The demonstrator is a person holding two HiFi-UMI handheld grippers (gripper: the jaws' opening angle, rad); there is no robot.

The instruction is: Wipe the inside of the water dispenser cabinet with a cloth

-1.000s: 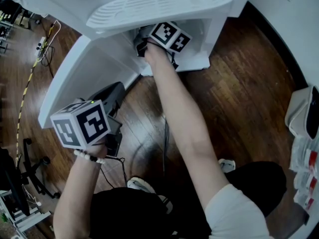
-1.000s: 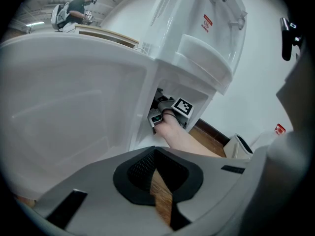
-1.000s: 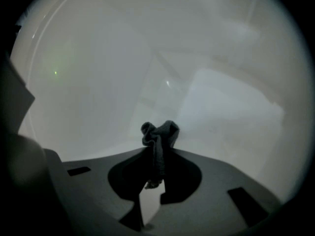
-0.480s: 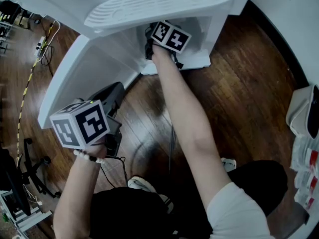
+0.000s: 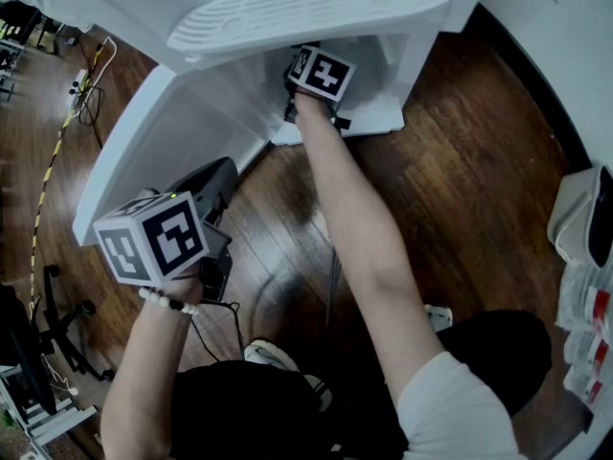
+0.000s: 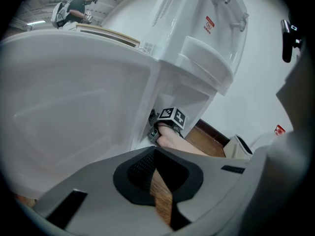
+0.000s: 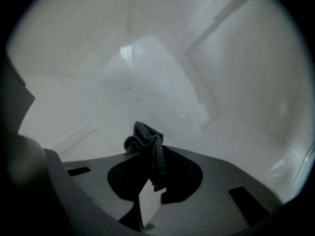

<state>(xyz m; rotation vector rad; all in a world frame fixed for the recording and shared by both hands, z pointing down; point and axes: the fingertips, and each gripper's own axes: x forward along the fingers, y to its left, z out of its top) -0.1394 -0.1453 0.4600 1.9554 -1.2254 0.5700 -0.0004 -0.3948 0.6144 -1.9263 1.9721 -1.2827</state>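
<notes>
The cloth (image 7: 146,140) is soft, light and limp, so expect it to bunch and drag rather than glide. You have it by a pinched fold, which leaves a crumpled tuft ahead of the tips to do the wiping. Your right gripper (image 7: 153,167) is clamped on it deep inside the white cabinet (image 7: 162,82); whether the tuft touches the wall is unclear. Your left gripper (image 6: 156,167) hangs outside by the open door (image 5: 144,151), jaws almost together on nothing.

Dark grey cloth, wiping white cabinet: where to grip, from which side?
Pinch the dark grey cloth at its bunched middle, as the right tongs do, entering the white cabinet from its open front; the crumpled wad past the tips should wipe.
</notes>
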